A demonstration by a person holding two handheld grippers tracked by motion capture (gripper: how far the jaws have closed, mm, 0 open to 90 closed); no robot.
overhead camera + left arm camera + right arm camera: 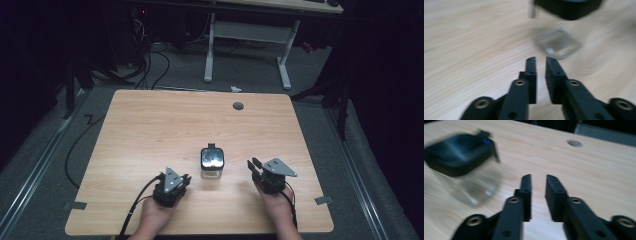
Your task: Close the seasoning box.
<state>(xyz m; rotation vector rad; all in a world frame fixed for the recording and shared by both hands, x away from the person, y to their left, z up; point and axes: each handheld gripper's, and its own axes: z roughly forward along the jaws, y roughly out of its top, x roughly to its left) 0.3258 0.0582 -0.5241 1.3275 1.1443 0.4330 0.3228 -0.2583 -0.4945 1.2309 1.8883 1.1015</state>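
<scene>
Dark floor and a tangle of cables surround the pale wooden table point(150, 130), where a clear square glass jar with a black clip-on lid point(212, 162) stands upright near the front edge, between the two hands and touching neither. Both the left gripper point(186, 179) and the right gripper point(254, 164) sit just beside it with jaws nearly together, a narrow gap between them, pinching nothing. I judge this the approach: next, one claw must spread and steady the glass while the other works the lid.
</scene>
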